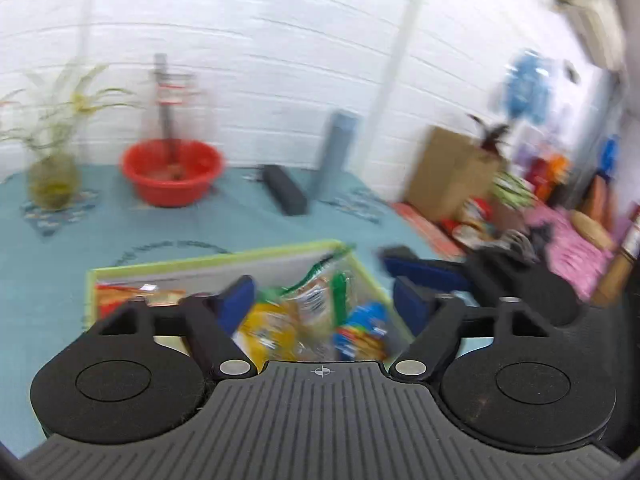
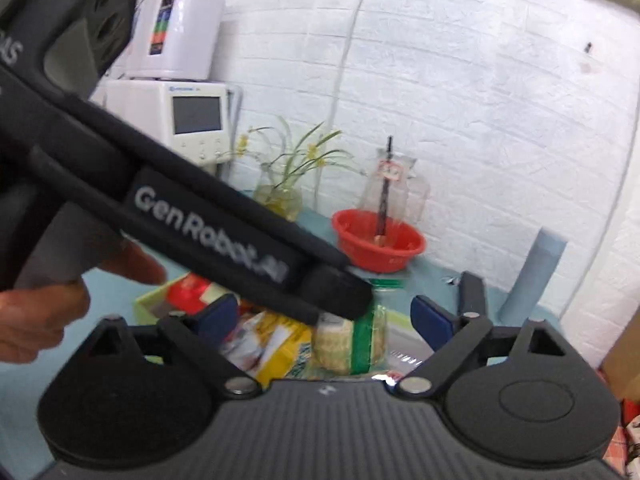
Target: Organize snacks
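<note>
A green-rimmed box [image 1: 216, 259] sits on the teal tablecloth and holds several snack packs: a yellow bag [image 1: 270, 326], a green-striped clear pack [image 1: 320, 300], a blue pack [image 1: 366, 326] and an orange-red pack [image 1: 116, 296]. My left gripper [image 1: 326, 300] hangs open and empty over the box. My right gripper [image 2: 324, 318] is open and empty above the same box [image 2: 146, 304], over the yellow bag [image 2: 284, 346] and the green-striped pack [image 2: 352, 344]. The left gripper's black body [image 2: 208, 232] crosses the right wrist view. The right gripper's blue-padded fingers [image 1: 416, 270] show at the box's right.
A red basin [image 1: 172, 172] stands at the back, with a glass plant vase [image 1: 52, 184], a black case [image 1: 286, 194] and a grey-blue cylinder [image 1: 336, 152] nearby. A cardboard box [image 1: 452, 172] and clutter lie at the right. White appliances [image 2: 180, 80] stand on the left.
</note>
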`<state>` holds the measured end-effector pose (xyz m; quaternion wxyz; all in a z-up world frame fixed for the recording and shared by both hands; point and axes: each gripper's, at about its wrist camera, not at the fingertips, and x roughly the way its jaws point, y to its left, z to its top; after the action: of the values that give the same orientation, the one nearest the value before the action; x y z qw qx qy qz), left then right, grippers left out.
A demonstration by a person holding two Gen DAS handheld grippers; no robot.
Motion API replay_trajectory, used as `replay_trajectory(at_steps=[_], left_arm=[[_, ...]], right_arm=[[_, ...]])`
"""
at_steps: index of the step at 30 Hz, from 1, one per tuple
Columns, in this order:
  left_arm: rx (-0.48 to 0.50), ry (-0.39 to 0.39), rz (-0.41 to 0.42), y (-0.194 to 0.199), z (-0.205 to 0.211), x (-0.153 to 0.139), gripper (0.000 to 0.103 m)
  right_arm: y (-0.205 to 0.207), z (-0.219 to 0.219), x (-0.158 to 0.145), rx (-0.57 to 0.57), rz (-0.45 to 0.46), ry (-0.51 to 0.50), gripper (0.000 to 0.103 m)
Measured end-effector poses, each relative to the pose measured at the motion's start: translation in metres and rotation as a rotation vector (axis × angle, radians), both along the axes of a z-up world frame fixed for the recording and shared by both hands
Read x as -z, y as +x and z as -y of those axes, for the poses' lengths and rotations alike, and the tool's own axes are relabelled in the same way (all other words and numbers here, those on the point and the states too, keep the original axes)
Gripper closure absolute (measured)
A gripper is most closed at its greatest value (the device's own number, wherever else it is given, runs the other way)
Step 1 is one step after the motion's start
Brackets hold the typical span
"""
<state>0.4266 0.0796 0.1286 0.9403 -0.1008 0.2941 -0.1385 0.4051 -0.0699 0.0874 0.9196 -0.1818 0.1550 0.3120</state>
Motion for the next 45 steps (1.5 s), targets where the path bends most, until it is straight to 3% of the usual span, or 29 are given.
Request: replay_trajectory(at_steps=[5,9,12,15,21,24,27,35,45], left_arm=[[-0.020,-0.063,0.063,-0.058,-0.032,0.017,0.025],[-0.087,-0.046,0.048,-0.109,-0.035,0.043,0.024],[-0.141,-0.078,-0.010,-0.145,-0.029,0.064,0.024],[-0.172,-0.093,-0.036,-0.174,-0.018,0.076,0.023],[-0.292,-0.004,0.021,-0.232,0.013,0.085,0.021],[-0.315,0.066,0.051,-0.264,0.029,0.090,0.021],[-0.303,0.122,0.061,-0.296,0.044,0.098,0.021],[-0.257,0.138,0.075,-0.365,0.068,0.112,0.021],[-0.233,0.160,0.143,-0.426,0.089,0.105,0.028]], right_arm=[[-0.051,0.047,0.013,0.008,-0.002,0.104,0.010],[-0.099,0.073,0.056,0.100,-0.137,0.117,0.010],[-0.127,0.089,0.084,0.213,-0.262,0.145,0.010],[-0.149,0.107,0.095,0.316,-0.298,0.228,0.010],[-0.190,0.133,0.084,0.579,-0.219,0.329,0.010],[-0.219,0.134,0.086,0.664,-0.216,0.318,0.010],[-0.255,0.132,0.086,0.641,-0.221,0.300,0.010],[-0.345,0.126,0.085,0.643,-0.113,0.255,0.010],[-0.416,0.153,0.104,0.678,-0.090,0.284,0.010]])
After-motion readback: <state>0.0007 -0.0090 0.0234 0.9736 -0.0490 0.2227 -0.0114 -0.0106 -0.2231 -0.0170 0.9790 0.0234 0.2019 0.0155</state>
